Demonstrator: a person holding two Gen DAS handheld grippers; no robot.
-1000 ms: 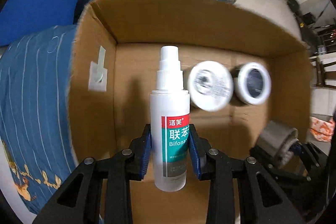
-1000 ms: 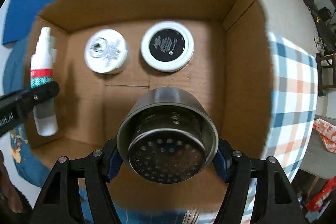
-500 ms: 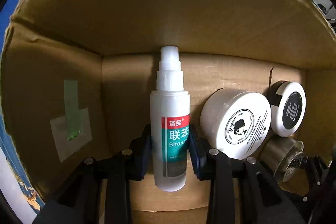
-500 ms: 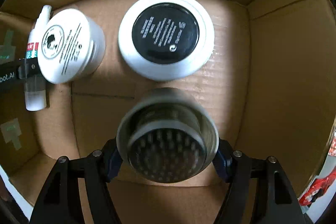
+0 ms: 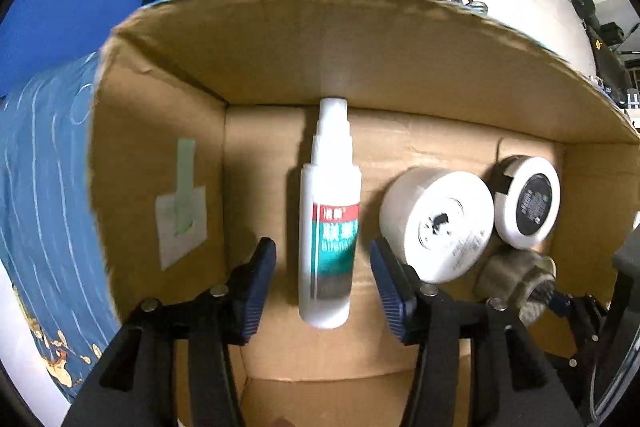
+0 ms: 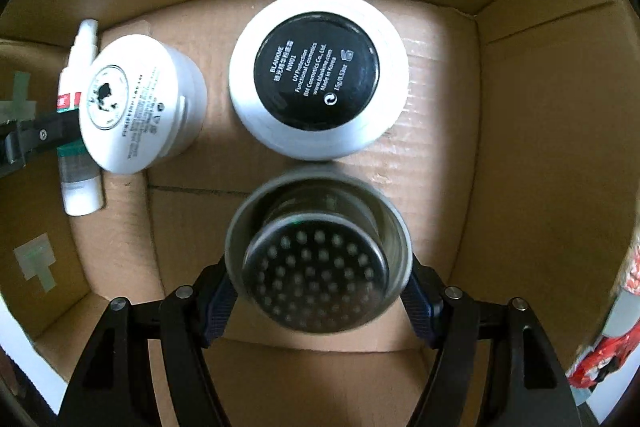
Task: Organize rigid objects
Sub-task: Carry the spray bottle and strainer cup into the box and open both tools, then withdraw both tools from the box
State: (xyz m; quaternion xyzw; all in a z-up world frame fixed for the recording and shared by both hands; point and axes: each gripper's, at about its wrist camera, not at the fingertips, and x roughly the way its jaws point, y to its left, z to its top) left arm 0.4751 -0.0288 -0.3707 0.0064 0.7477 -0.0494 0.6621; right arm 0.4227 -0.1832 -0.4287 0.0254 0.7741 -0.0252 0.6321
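A white spray bottle (image 5: 330, 219) with a red and teal label lies on the floor of the cardboard box (image 5: 360, 67), nozzle toward the far wall. My left gripper (image 5: 324, 283) is open, its blue pads apart on either side of the bottle, not touching it. The bottle also shows in the right wrist view (image 6: 78, 131). My right gripper (image 6: 316, 303) is shut on a perforated metal strainer cup (image 6: 318, 267) low inside the box (image 6: 540, 147).
A white jar (image 5: 438, 223) (image 6: 132, 103) and a white compact with a black label (image 5: 526, 201) (image 6: 318, 75) sit on the box floor. Blue bedding (image 5: 44, 187) lies left of the box. Tape patches mark the left wall.
My left gripper opened and let go of the spray bottle, then drew back and up. My right gripper with the strainer cup stayed low in the box.
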